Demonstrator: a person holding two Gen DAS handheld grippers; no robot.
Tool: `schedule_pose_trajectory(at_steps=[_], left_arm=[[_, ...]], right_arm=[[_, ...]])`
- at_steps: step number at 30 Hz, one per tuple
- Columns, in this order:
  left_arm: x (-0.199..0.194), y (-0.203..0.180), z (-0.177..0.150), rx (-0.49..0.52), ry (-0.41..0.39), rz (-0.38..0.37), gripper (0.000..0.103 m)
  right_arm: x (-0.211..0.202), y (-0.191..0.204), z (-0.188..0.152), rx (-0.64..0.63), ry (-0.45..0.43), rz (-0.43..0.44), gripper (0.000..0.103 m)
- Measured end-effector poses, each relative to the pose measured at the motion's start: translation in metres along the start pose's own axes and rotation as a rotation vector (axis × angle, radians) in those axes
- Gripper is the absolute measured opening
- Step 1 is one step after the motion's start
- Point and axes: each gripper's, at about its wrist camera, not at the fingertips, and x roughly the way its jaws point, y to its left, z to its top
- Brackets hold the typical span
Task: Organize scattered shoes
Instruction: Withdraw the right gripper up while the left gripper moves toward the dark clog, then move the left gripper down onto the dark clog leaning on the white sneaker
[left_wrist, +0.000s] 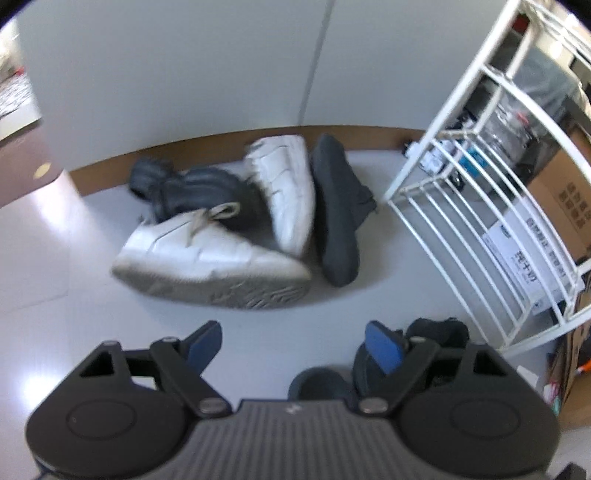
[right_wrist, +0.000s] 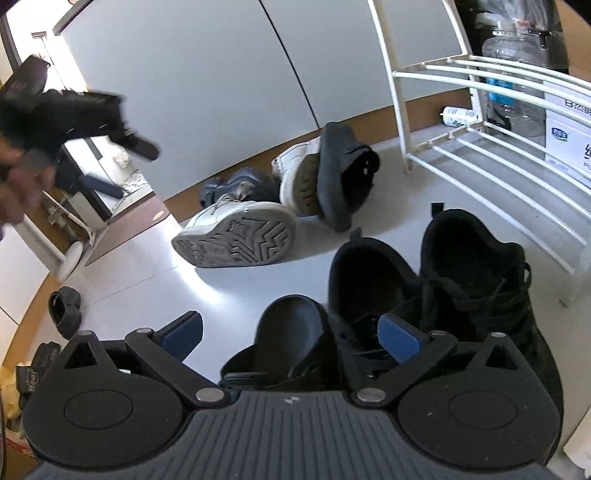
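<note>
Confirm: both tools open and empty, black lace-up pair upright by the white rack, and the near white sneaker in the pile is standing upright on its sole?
Not quite. The near white sneaker lies tipped on its side with the tread facing the camera, as the right wrist view shows. The rest holds: left tool and right tool open and empty, black lace-up pair upright by the white rack.

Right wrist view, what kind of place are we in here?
Probably a home entryway or hallway corner. Shoes lie scattered on a pale floor along a wall with a brown baseboard, beside an empty white wire shoe rack, with a doorway opening on the left.
</note>
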Motion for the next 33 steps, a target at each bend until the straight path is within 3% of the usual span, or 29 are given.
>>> schedule_pose_trajectory(at_steps=[2,11,20,33], left_arm=[[0.017,-0.012,0.018,0.058,0.001,0.012,0.08],[0.085,-0.083,0.06,0.35,-0.031,0.288,0.08],[0.133,-0.123,0.085,0.483,0.037,0.371,0.081],[0.177,-0.162,0.106,0.629,0.026,0.407,0.085]], right_arm=[[0.001,-0.001,-0.001,-0.006,-0.001,-0.006,0.103],[0.002,-0.011,0.002,0.025,-0.013,-0.041,0.103],[-0.001,-0.025,0.006,0.036,-0.033,-0.088,0.103],[-0.015,-0.053,0.014,0.086,-0.055,-0.14,0.103]])
